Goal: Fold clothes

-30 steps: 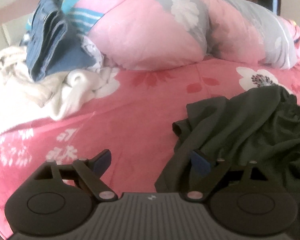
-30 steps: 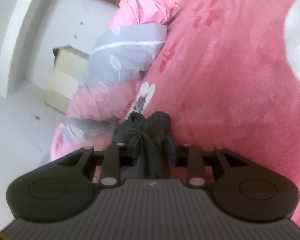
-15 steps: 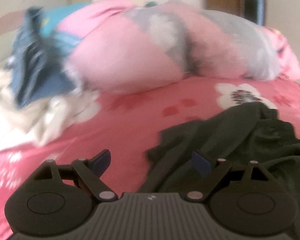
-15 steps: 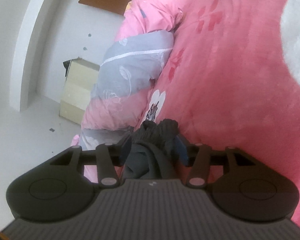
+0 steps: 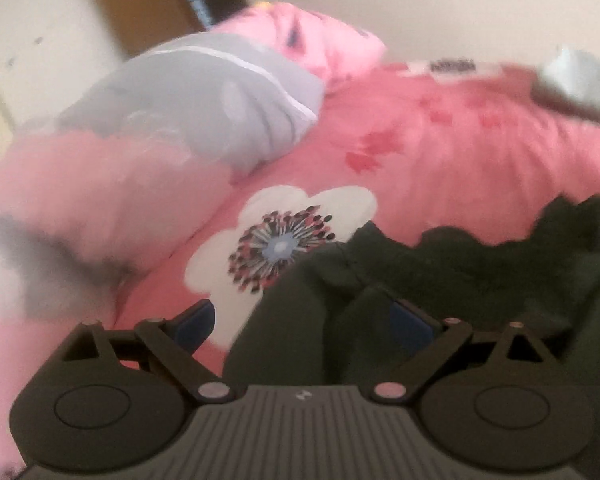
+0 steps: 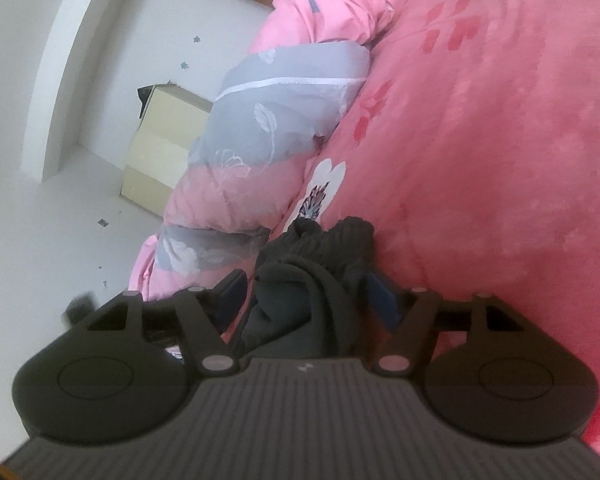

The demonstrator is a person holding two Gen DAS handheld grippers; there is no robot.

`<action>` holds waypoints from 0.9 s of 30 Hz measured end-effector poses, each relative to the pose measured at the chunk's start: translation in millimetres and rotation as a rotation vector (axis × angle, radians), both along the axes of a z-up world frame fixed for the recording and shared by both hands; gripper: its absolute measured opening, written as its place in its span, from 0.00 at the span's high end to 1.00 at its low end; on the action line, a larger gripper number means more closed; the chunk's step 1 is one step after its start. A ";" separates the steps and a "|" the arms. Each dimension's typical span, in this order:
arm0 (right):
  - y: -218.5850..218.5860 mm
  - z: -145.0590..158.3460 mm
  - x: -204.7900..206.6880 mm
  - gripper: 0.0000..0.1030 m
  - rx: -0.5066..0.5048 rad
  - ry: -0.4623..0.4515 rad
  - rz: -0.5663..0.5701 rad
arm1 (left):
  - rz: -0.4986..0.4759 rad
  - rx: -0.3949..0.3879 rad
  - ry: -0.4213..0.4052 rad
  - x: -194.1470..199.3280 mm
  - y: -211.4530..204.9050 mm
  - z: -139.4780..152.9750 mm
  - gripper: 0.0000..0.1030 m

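Left gripper (image 5: 304, 320) is seen at lower centre of its frame, jaws spread wide — dark fabric lies between the blue pads (image 5: 194, 320). Right gripper (image 6: 306, 296), lower centre of its frame, is tilted sideways, jaws partly closed — fabric is bunched between them.

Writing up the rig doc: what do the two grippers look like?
Both match: left gripper and right gripper have a dark grey ribbed body with a small white logo, black round-lobed linkage arms with silver pivot pins, and blue finger pads. No cables or sleeves show.
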State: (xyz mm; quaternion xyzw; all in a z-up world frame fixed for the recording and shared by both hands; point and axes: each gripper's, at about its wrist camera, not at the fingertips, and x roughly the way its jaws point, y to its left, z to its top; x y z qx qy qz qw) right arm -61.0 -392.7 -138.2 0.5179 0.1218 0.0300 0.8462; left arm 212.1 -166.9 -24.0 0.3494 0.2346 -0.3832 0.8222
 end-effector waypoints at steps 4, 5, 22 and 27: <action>1.8 2.3 3.7 0.30 -0.017 0.004 0.018 | -0.032 -0.009 0.157 43.0 -13.1 -14.5 0.10; 2.3 2.8 5.3 0.28 -0.020 0.004 0.023 | -0.034 -0.010 0.188 52.3 -15.9 -18.9 0.11; 22.5 12.4 27.2 0.36 -0.148 0.052 0.122 | -0.131 -0.041 0.222 56.3 -36.3 -52.4 0.93; 28.4 10.4 35.7 0.75 -0.176 0.102 0.127 | -0.069 -0.059 0.102 27.2 -27.5 -30.2 0.94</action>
